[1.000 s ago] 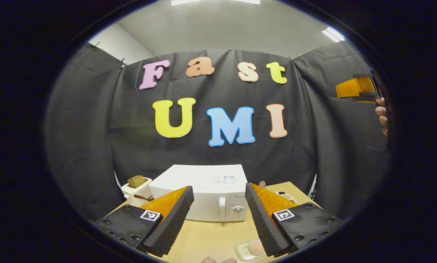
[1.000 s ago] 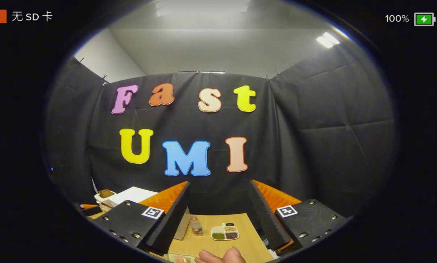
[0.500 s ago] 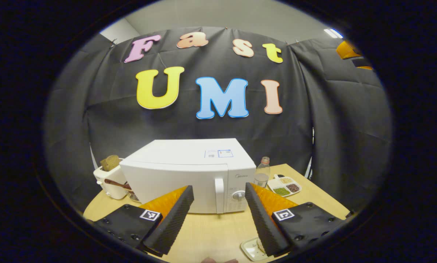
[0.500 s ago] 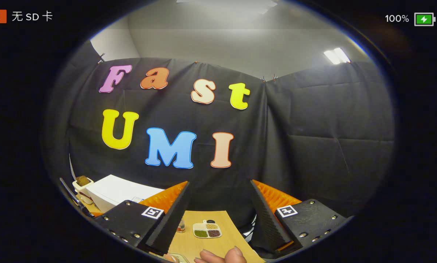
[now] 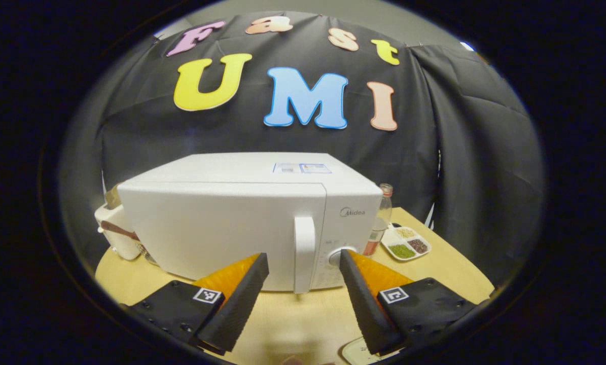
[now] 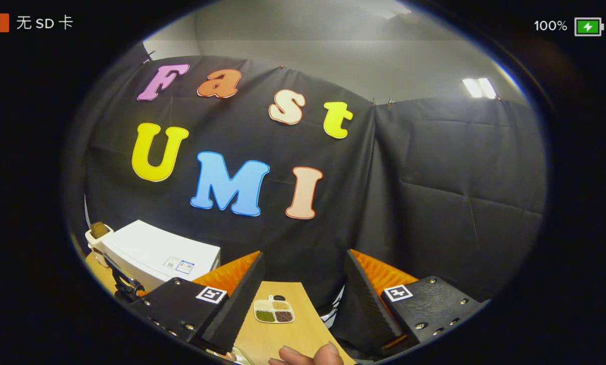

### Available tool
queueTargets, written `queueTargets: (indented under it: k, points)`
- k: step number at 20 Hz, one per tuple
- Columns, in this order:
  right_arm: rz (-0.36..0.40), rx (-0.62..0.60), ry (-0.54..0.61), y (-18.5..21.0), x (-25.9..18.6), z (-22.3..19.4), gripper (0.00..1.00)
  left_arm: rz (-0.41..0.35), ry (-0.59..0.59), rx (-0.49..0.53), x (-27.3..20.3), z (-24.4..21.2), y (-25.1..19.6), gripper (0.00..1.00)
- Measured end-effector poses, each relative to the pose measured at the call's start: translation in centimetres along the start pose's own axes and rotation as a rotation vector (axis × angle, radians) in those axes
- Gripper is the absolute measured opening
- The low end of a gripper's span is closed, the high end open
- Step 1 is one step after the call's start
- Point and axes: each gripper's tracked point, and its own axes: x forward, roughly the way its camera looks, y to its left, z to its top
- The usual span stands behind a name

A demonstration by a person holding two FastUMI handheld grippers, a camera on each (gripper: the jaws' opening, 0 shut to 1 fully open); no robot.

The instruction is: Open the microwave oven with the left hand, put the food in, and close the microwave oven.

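You are at the very start: the microwave oven (image 5: 242, 228) sits shut at the centre of the left gripper view, its vertical door handle (image 5: 304, 253) just above and between your left gripper (image 5: 300, 296) fingers, which are spread wide and hold nothing. The right gripper (image 6: 303, 304) is likewise open and empty. A dish edge (image 5: 356, 351), probably the food's, peeks in at the lower right. Opening, loading and closing all remain.

The left gripper (image 5: 301, 266) is level, its fingers (image 5: 234, 309) spread wide with nothing between them. The right gripper (image 6: 303, 263) is likewise spread wide and empty, and a hand (image 6: 305, 355) shows just below it.
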Motion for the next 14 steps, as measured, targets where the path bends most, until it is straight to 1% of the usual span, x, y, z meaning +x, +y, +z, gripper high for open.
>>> queueTargets:
  k: [2,3,4,5,6,7,9,10,11,12,13,14]
  points:
    - [-0.011,-0.005,0.011,0.1,0.5,-0.4,0.97,0.000,0.018,-0.010,1.6,-0.9,0.5,0.96]
    - [-0.012,-0.005,0.019,0.3,0.7,-0.6,0.97,-0.001,0.028,-0.011,2.2,-1.2,0.8,0.94]
    - [-0.013,-0.004,0.025,0.3,1.0,-0.7,0.97,-0.002,0.034,-0.009,2.6,-1.4,1.0,0.94]
    - [-0.014,-0.002,0.030,0.4,1.1,-0.8,0.94,-0.004,0.034,-0.006,3.0,-1.5,1.0,0.92]
    - [-0.013,-0.001,0.037,0.5,1.2,-1.1,0.94,-0.007,0.035,-0.003,3.5,-1.5,1.0,0.89]
    - [-0.013,0.000,0.039,0.7,1.1,-1.2,0.97,-0.009,0.033,0.006,4.0,-1.7,1.0,0.84]
    - [-0.017,-0.003,0.036,0.6,1.0,-1.0,0.97,-0.026,0.023,0.022,5.1,-1.5,0.4,0.72]
    - [-0.020,-0.004,0.032,0.5,0.9,-0.9,0.97,-0.031,0.029,0.028,5.4,-1.7,0.0,0.64]
    - [-0.024,-0.001,0.027,0.4,0.7,-0.7,0.97,-0.013,0.038,0.038,5.1,-1.8,-0.2,0.55]
    - [-0.025,0.004,0.022,0.3,0.4,-0.5,0.97,0.005,0.028,0.053,4.2,-1.5,-0.1,0.38]
    - [-0.028,0.008,0.016,0.1,0.2,-0.4,0.97,0.008,0.029,0.043,5.1,-1.8,-0.1,0.38]
    - [-0.030,0.010,0.012,0.0,-0.1,-0.4,0.97,-0.001,0.020,0.034,4.9,-1.7,-0.3,0.34]
